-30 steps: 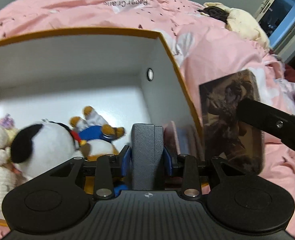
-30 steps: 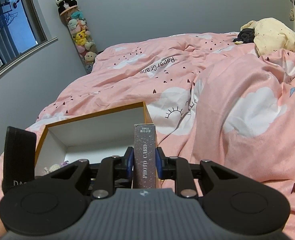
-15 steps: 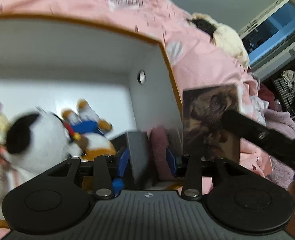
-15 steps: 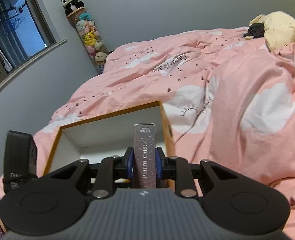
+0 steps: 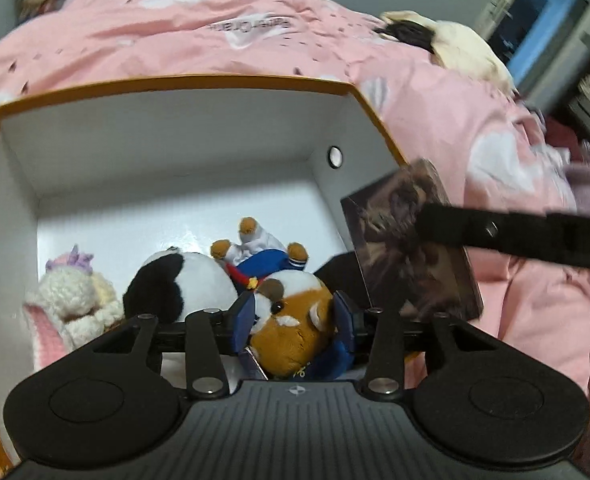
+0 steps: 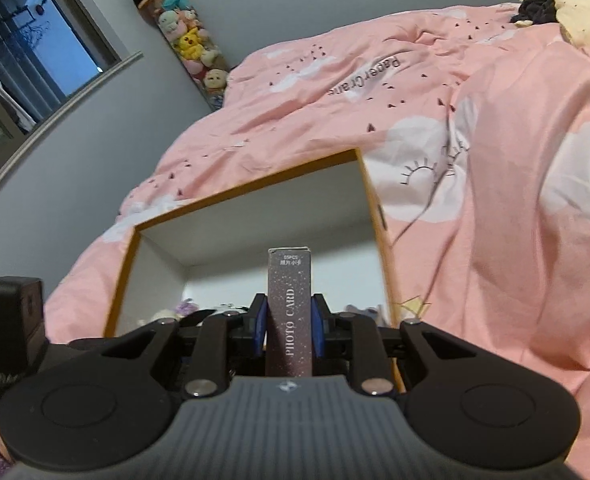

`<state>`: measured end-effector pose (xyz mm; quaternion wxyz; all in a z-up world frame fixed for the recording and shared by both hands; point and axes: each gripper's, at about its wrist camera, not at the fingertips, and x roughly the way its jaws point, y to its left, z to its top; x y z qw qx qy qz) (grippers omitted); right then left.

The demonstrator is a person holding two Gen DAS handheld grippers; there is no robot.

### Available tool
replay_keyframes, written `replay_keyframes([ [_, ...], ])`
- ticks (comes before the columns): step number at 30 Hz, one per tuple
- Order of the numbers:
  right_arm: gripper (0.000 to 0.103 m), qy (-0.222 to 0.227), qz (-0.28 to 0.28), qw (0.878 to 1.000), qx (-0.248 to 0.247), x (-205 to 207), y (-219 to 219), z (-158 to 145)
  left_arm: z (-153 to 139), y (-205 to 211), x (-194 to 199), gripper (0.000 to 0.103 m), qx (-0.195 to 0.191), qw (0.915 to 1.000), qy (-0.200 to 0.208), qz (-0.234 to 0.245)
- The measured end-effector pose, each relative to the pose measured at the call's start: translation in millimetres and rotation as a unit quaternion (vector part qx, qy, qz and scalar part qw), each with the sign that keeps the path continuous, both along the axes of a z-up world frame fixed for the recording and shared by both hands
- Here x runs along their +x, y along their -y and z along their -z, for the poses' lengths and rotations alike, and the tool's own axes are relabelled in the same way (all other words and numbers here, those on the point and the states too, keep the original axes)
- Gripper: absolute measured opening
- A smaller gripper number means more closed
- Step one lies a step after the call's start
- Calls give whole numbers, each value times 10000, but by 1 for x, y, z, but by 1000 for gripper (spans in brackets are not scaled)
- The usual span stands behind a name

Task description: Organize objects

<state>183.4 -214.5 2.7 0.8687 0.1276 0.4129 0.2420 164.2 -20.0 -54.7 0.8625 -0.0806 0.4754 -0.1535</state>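
Bed [image 6: 515, 184] under a pink duvet [image 5: 175, 40] with white clouds, small dark marks, "Paper Crane" lettering; open orange-rimmed box [image 5: 175, 80], white inside, rests on it; cream plush [image 6: 575, 4] with dark clump at far end.

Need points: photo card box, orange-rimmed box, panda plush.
photo card box [image 6: 289, 312], right wrist view, its lettered spine.
orange-rimmed box [image 5: 175, 80], left wrist view, far rim.
panda plush [image 5: 199, 280], left wrist view, white body.

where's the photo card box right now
The photo card box is clamped upright in the right gripper, held above the near right corner of the orange-rimmed box on the pink bedspread.
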Motion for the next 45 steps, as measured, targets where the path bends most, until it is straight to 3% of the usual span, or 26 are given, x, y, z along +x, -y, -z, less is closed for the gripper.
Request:
replay_keyframes([
  [3,24,-35,23,10000,-11,1,1,1,1,6,0,61,38,9999,81,118],
  [8,24,-26,18,10000,-82,2,0,0,11,13,2,61,551,9982,42,224],
  [14,24,-215,-114,9997,50,9,-11,6,10,0,-1,57,423,9990,-106,22],
  [21,24,-334,-200,9989,-277,12,-21,18,10,-7,-7,55,374,9993,-80,-38],
  [26,24,-78,-399,9971,-641,5,-33,12,10,-8,-6,55,360,9993,-72,-30],
  [28,24,-92,-543,9970,-551,5,-37,13,10,-8,-6,54,338,9994,-93,-55],
  [33,24,-346,-443,9965,-624,13,-37,26,10,-12,-8,54,241,9996,-107,-101],
  [36,24,-178,-353,9934,-1080,9,-42,28,10,-11,-8,54,240,9996,-97,-102],
  [45,26,-102,-447,9910,-1256,7,-46,31,11,-12,-8,54,228,9996,-126,-108],
])
